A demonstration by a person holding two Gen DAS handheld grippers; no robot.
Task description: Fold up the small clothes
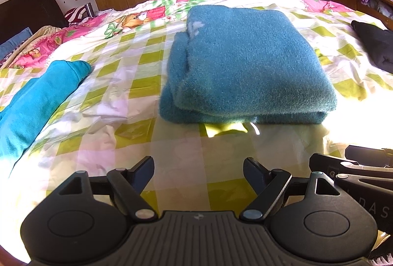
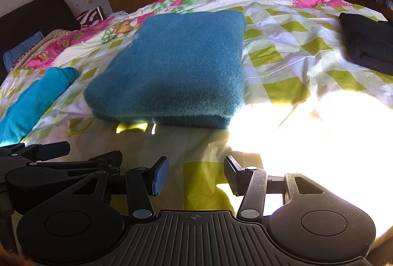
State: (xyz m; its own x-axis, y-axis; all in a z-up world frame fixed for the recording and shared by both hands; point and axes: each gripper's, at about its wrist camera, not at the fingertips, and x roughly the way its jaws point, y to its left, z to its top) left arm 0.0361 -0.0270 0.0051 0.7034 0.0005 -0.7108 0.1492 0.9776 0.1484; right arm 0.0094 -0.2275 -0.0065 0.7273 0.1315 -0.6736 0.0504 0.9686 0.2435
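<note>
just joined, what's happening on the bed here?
A person is folding small clothes with a handheld gripper in each hand. Right now neither is holding anything: the left gripper and right gripper are both open, side by side over the checked bedspread. A fuzzy teal garment lies folded just ahead of them. A bright blue garment lies to the left and a black one to the right.

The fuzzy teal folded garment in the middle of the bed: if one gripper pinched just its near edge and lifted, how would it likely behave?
The folded teal garment looks thick and fleecy, so it would probably droop rather than hold shape. Its stacked layers, visible at the near edge, would likely come unfolded from a one-sided lift. The fuzzy pile should grip the fingers rather than slip.
</note>
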